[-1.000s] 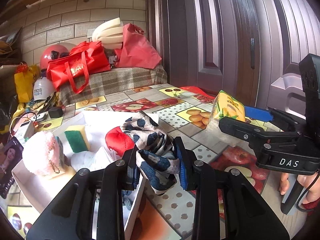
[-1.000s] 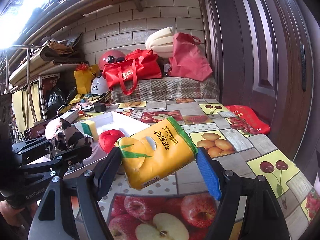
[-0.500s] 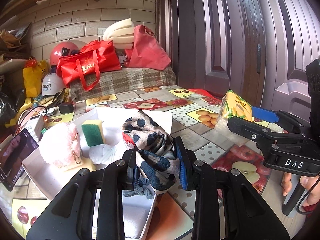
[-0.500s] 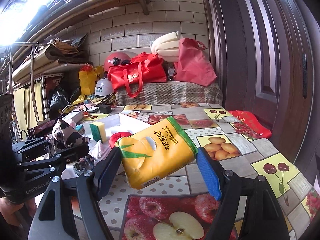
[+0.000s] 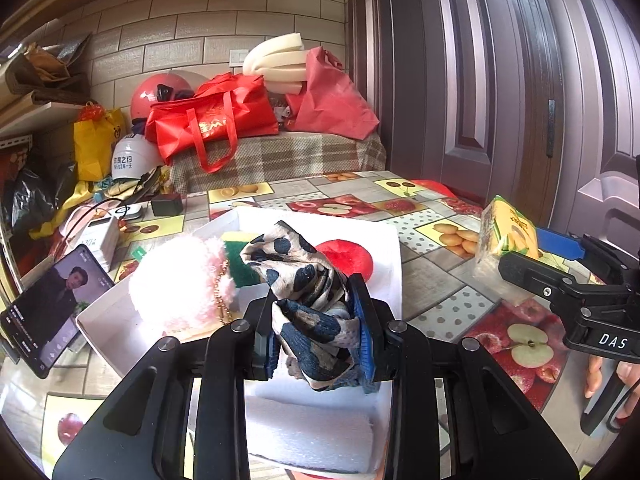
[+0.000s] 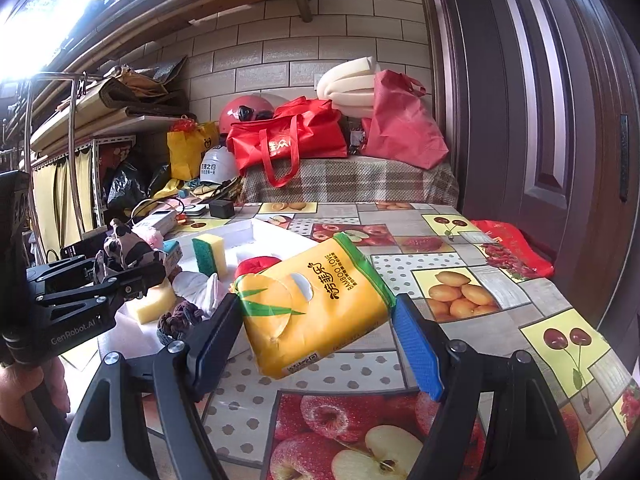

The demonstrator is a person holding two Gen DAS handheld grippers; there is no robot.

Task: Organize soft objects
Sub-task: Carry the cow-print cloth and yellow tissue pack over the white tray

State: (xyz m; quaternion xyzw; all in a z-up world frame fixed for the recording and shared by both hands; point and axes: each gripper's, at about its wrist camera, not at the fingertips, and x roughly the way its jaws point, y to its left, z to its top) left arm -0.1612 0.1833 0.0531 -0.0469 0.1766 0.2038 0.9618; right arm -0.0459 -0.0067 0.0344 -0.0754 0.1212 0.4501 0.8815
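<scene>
Moved: left gripper, pinching spotted scarf, now over white tray | right gripper clamps tissue pack, right of tray.

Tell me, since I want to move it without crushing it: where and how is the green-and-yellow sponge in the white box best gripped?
Grip the green-and-yellow sponge across its two broad faces, near the top, coming from above. It stands upright on edge in the white box, so the top is free, while the red plush and white cloth crowd its base.
</scene>
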